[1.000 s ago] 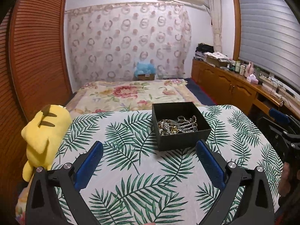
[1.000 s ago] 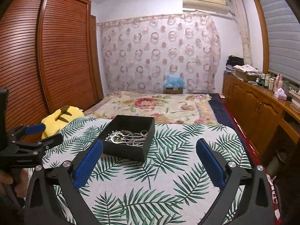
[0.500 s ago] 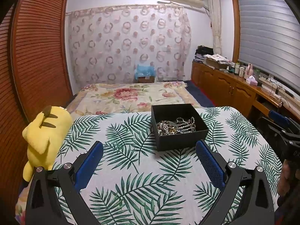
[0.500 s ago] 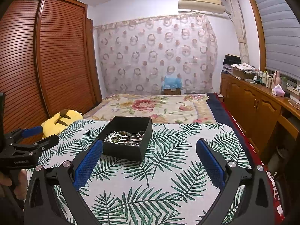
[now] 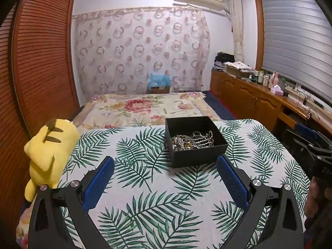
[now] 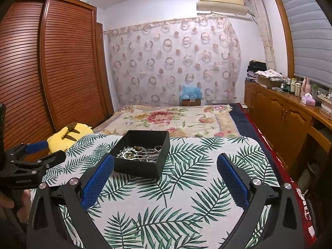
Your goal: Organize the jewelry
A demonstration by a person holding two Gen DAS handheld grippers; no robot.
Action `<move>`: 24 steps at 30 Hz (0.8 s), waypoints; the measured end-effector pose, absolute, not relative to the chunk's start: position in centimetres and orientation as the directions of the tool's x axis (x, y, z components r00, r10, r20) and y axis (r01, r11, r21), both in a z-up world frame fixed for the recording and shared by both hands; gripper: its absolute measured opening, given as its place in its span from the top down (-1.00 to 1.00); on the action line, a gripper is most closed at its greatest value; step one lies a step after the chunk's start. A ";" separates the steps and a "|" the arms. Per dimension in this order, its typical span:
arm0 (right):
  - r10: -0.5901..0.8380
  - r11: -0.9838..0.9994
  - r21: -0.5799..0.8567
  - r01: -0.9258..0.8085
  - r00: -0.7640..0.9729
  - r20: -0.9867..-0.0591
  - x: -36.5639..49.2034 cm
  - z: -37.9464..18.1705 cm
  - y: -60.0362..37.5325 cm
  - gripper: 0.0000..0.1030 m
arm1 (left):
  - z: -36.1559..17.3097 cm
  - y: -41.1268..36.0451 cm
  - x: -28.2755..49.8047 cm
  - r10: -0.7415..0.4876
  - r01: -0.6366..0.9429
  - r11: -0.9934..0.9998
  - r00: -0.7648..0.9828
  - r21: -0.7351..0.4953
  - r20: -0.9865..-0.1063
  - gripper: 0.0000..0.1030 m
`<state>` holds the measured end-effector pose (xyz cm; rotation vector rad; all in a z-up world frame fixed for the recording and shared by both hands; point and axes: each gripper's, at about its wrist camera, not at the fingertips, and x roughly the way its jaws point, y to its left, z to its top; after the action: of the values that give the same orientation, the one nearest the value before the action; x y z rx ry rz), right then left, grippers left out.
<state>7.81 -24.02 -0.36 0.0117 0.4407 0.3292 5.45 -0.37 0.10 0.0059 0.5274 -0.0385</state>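
Note:
An open black box (image 5: 195,155) (image 6: 143,168) stands on the palm-leaf cloth, holding a tangle of silver and gold jewelry (image 5: 192,141) (image 6: 139,152). My left gripper (image 5: 165,161) is open, hovering just short of the box's near wall, nothing between its blue pads. My right gripper (image 6: 165,159) is open too, with the box ahead and to its left, beside its left pad. Each gripper appears in the other's view: the right one (image 5: 309,143) at the right edge, the left one (image 6: 41,151) at the left edge.
A yellow plush toy (image 5: 49,145) lies at the cloth's left edge. Beyond the box is a flower-patterned bed (image 5: 145,108). A slatted wooden wardrobe (image 6: 51,72) lines the left; a wooden counter (image 6: 290,112) with bottles runs along the right under the window.
Both views have tilted upward a little and drawn slightly back; the box sits a bit lower in frame. Both grippers stay open and the jewelry has not moved.

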 end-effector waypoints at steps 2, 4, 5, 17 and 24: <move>0.316 0.947 0.082 -0.311 0.852 -0.417 7.8 -0.4 -24.1 -0.95 | 0.2 -0.4 5.5 -0.033 0.037 0.999 0.865 0.000 -0.501 -0.85; 0.317 0.947 0.084 -0.311 0.852 -0.417 7.8 -0.4 -24.1 -0.95 | 0.1 -0.4 5.4 -0.033 0.038 0.999 0.865 -0.001 -0.501 -0.85; 0.315 0.947 0.083 -0.310 0.853 -0.416 7.7 -0.3 -24.0 -0.95 | 0.1 -0.4 5.4 -0.034 0.038 0.999 0.865 -0.002 -0.501 -0.85; 0.315 0.947 0.083 -0.310 0.854 -0.414 7.7 -0.4 -24.1 -0.95 | 0.1 -0.5 5.4 -0.033 0.038 0.999 0.866 -0.001 -0.500 -0.85; 0.316 0.947 0.084 -0.309 0.854 -0.415 7.7 -0.4 -24.1 -0.95 | 0.0 -0.5 5.3 -0.032 0.037 0.999 0.866 0.000 -0.498 -0.85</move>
<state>7.71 -24.13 -0.42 0.0144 0.4386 0.3287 5.35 -0.51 0.02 0.0100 0.5217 -0.0366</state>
